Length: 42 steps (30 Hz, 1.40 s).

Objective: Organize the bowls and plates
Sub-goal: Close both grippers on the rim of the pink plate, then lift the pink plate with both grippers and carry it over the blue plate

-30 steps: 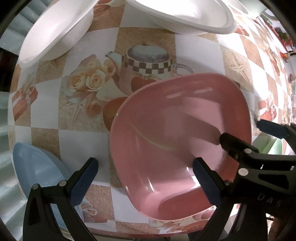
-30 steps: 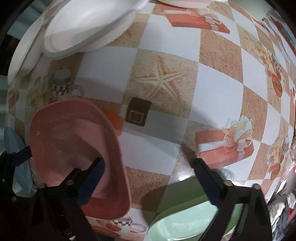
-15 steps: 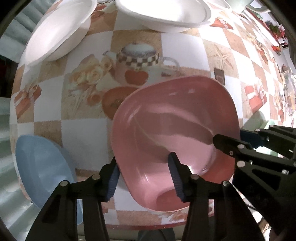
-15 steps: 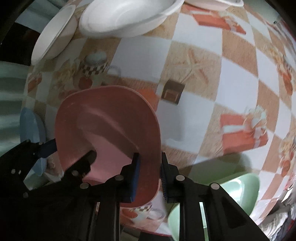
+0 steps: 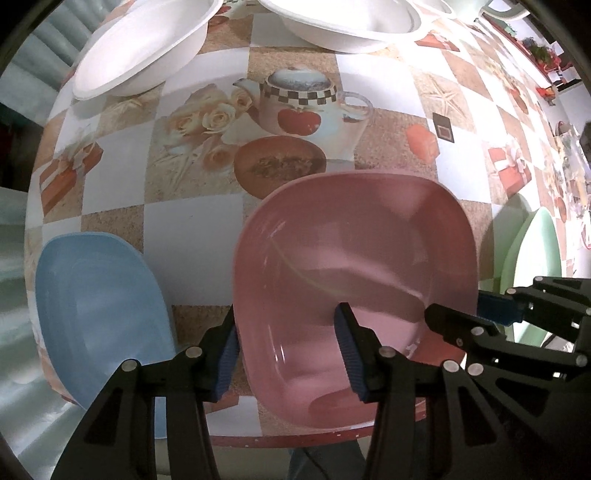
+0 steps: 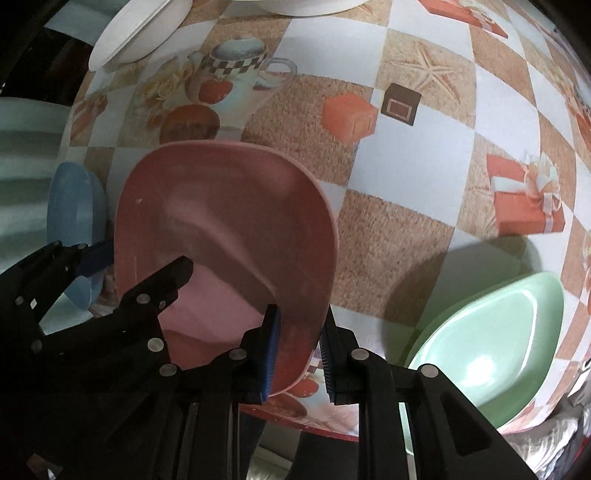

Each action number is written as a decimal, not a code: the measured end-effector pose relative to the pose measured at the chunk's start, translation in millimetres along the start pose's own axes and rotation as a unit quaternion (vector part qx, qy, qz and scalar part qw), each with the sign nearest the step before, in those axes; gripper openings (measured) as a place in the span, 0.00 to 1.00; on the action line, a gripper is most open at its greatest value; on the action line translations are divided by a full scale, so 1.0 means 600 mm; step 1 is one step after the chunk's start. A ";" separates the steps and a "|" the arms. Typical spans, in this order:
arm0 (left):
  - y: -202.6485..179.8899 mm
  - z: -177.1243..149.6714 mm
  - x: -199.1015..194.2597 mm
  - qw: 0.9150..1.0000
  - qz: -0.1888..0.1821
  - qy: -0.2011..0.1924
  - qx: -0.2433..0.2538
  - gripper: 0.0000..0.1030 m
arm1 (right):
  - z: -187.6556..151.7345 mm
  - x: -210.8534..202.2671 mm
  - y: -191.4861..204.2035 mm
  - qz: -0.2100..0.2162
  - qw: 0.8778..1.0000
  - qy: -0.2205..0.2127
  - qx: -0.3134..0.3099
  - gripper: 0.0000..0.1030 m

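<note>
A square pink bowl (image 5: 354, 258) is held above the patterned table, near its front edge; it also shows in the right wrist view (image 6: 229, 229). My left gripper (image 5: 290, 354) is shut on the bowl's near left rim. My right gripper (image 6: 297, 350) is shut on its near right rim. A blue bowl (image 5: 99, 295) lies on the table to the left of the pink one. A green bowl (image 6: 491, 339) lies to the right.
Two white bowls (image 5: 144, 48) (image 5: 347, 22) stand at the back of the table. The tablecloth (image 5: 192, 221) has checked squares with teapot and gift prints. The table's front edge (image 5: 295, 439) runs just below the grippers.
Both grippers went from open to shut on the pink bowl's rim. The bowl has risen off the table and more of the blue and green bowls shows.
</note>
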State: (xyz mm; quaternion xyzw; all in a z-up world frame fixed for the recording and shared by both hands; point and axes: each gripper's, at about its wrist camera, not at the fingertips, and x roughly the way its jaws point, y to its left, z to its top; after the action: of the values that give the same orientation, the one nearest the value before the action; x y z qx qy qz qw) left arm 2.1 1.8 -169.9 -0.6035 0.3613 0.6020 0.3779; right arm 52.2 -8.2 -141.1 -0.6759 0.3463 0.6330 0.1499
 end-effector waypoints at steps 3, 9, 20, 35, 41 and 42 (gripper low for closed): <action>0.003 -0.008 0.000 1.000 -0.002 -0.002 -0.002 0.51 | -0.009 0.002 -0.004 -0.004 1.000 0.001 0.000 0.23; 0.035 0.004 0.008 1.000 -0.006 0.000 -0.024 0.22 | 0.010 -0.004 -0.018 -0.001 1.000 0.008 0.022 0.22; 0.033 -0.008 -0.070 0.999 0.006 -0.038 -0.008 0.20 | -0.006 -0.084 -0.029 0.013 0.999 -0.008 0.039 0.22; 0.162 -0.041 -0.193 0.992 0.037 -0.104 -0.054 0.20 | 0.015 -0.183 0.073 0.029 0.998 -0.048 -0.030 0.22; 0.232 -0.069 -0.210 0.990 0.058 -0.107 -0.077 0.20 | 0.045 -0.175 0.154 0.037 0.996 -0.043 -0.068 0.22; 0.244 -0.072 -0.208 0.989 0.062 -0.106 -0.080 0.20 | 0.046 -0.170 0.165 0.037 0.996 -0.042 -0.072 0.22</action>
State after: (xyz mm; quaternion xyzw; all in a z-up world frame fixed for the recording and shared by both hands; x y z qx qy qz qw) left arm -110.2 -105.4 -48.6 -0.5409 0.3067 0.7121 0.3260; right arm -29.7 -32.7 -24.4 -0.6446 0.3181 0.6892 0.0912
